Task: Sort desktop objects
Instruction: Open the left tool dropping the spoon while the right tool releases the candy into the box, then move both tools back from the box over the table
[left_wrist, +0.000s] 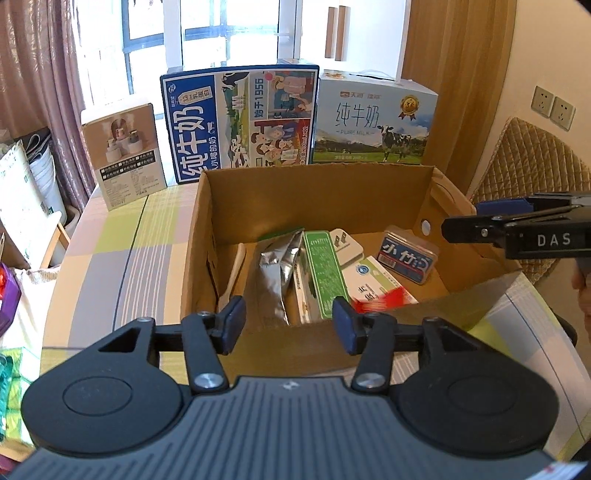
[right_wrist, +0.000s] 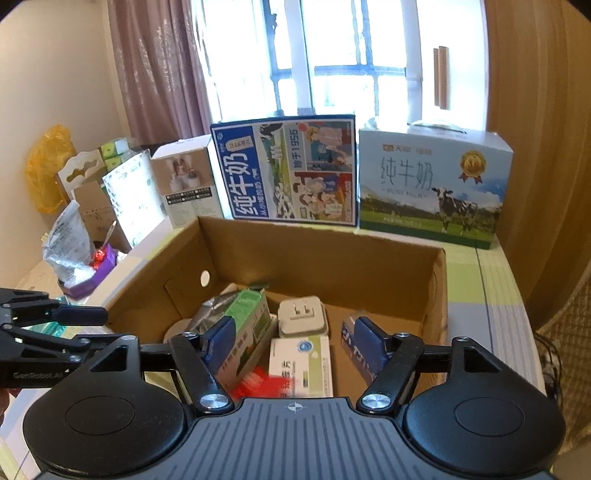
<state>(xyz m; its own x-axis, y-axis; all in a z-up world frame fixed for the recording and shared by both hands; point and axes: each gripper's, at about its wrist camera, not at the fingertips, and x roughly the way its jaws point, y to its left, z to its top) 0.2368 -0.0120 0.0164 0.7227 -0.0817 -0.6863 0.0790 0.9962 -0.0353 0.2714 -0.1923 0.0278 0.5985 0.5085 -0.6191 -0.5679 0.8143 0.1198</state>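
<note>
Cardboard box (left_wrist: 207, 229) already holds foil pouch (left_wrist: 275, 273), green carton (left_wrist: 325, 273), plug (right_wrist: 303, 317), blue case (left_wrist: 408, 260). Left gripper (left_wrist: 290, 319) and right gripper (right_wrist: 295, 341) both wide, empty, hovering at box's 6 o'clock. Sorting looks nearly done.

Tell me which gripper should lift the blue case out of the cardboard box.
Probably right. The open right gripper hovers over the box with the blue case beside its right finger; the left gripper sits outside the near wall.

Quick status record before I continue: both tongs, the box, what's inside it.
left tongs: open, empty, at the near wall of the box
right tongs: open, empty, above the box
open brown cardboard box: on the striped tablecloth
contents: silver foil pouch, green carton, white plug adapter, blue plastic case, white medicine box
</note>
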